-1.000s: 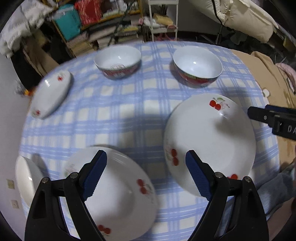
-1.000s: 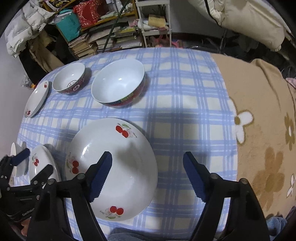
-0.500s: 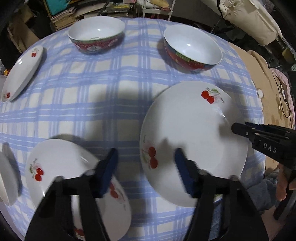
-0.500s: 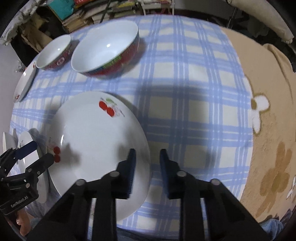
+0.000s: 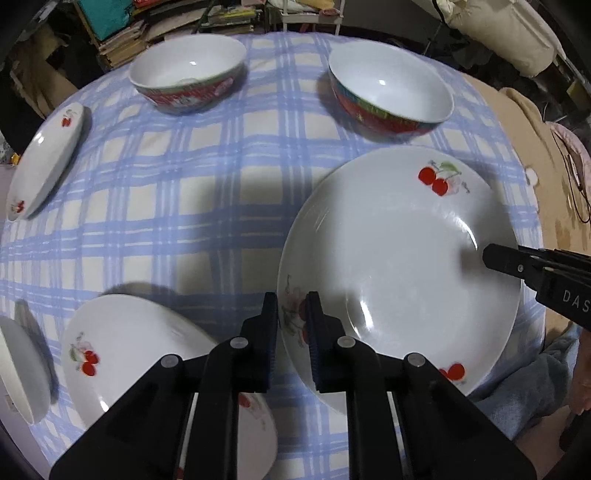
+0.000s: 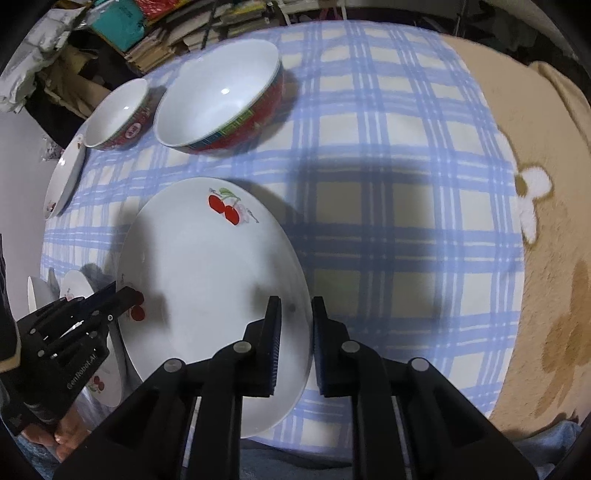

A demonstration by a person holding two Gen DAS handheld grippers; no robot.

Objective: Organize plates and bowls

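Note:
A large white plate with cherries (image 5: 399, 266) lies on the blue checked tablecloth (image 5: 192, 177); it also shows in the right wrist view (image 6: 207, 280). My left gripper (image 5: 292, 325) is shut on the plate's left rim. My right gripper (image 6: 295, 328) is shut on its right rim and also shows in the left wrist view (image 5: 495, 256). A smaller cherry plate (image 5: 147, 369) lies at the left front. Two red-sided bowls (image 5: 188, 77) (image 5: 388, 96) stand at the back.
A small cherry dish (image 5: 44, 162) lies at the far left and another white dish (image 5: 18, 365) at the left front edge. A tan flowered blanket (image 6: 535, 221) covers the right side. Shelves with books and clutter (image 5: 166, 22) stand behind the table.
Both grippers have moved in toward the large plate and closed from wide open onto its opposite rims.

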